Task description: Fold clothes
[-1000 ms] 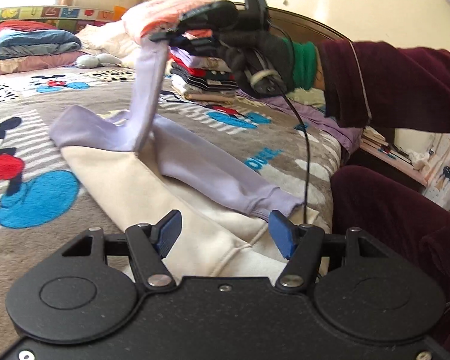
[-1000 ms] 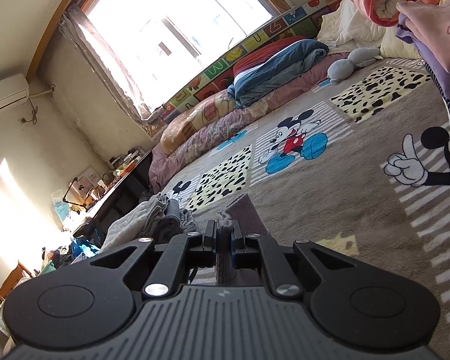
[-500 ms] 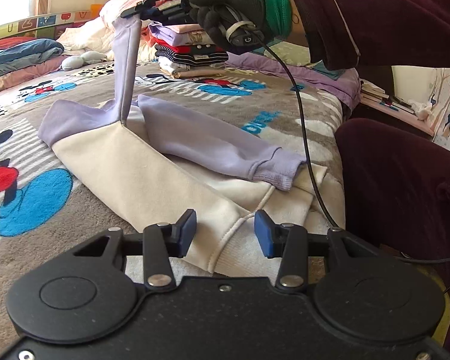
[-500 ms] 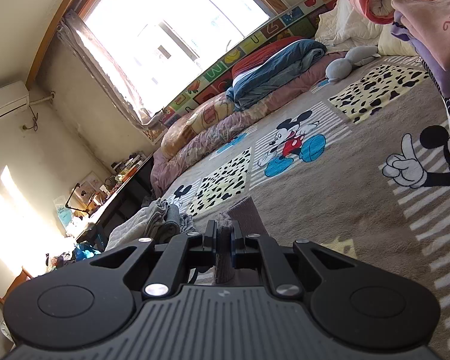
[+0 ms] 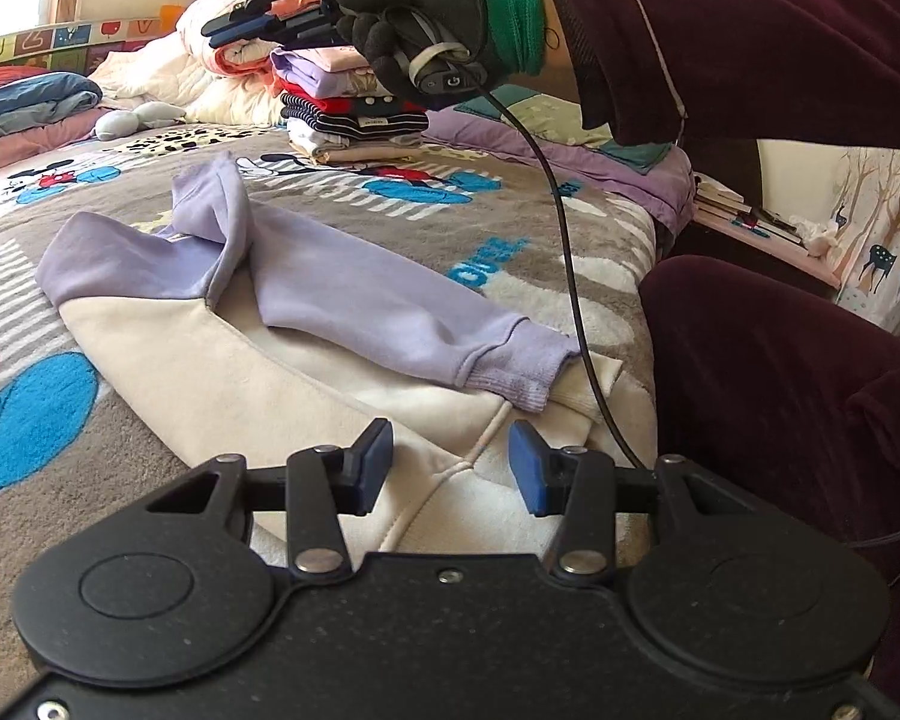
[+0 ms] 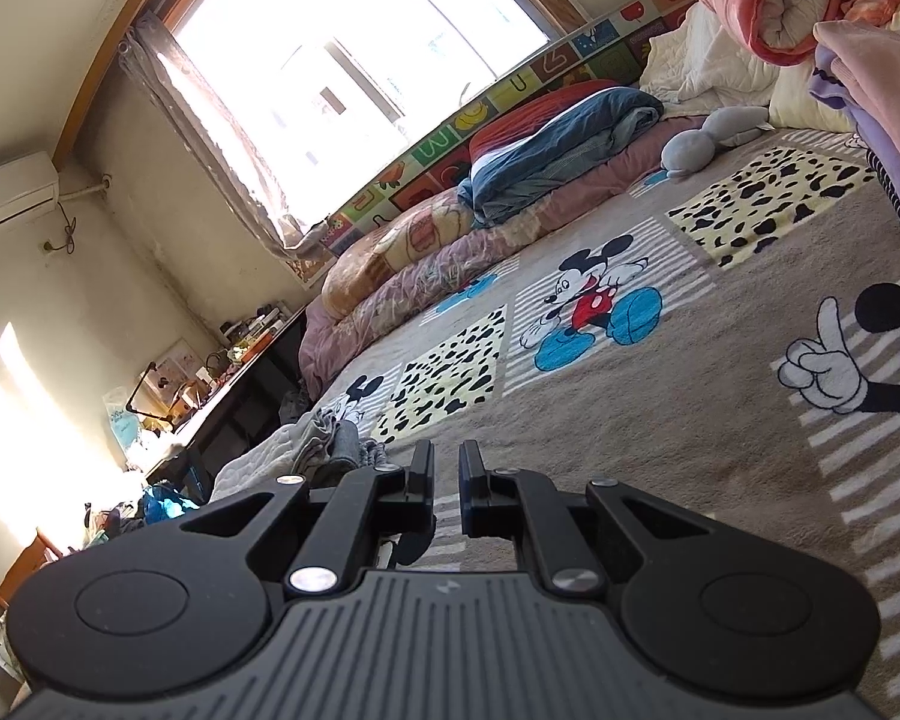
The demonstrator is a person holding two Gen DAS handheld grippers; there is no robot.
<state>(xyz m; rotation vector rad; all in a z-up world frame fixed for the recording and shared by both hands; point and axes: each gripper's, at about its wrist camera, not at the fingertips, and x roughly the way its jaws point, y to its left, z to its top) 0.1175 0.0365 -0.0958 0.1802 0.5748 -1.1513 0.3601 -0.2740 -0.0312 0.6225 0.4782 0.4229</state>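
Observation:
A cream sweatshirt [image 5: 210, 372] with lavender sleeves lies on the cartoon-print blanket [image 5: 486, 222]. One sleeve [image 5: 378, 306] is folded across the body, its cuff near the hem. The other sleeve [image 5: 210, 210] sits slumped in a loose fold at the shoulder. My left gripper [image 5: 450, 456] hovers low over the cream hem, blue pads apart, cloth under the gap but not pinched. My right gripper [image 5: 240, 30], held in a gloved hand, is up above the far end of the garment. In the right wrist view my right gripper [image 6: 446, 450] shows only a thin slit, with nothing in it.
A stack of folded clothes [image 5: 354, 114] stands at the head of the bed, with pillows and rolled bedding [image 6: 570, 120] behind. A black cable [image 5: 564, 228] hangs from the gloved hand across the garment. The person's maroon leg [image 5: 780, 390] is at the right edge. Unfolded clothes [image 6: 306, 450] lie further off.
The lavender sleeve that hung from my right gripper has dropped onto the shoulder, and those jaws are now empty. My left gripper's pads narrowed and moved in over the cream hem.

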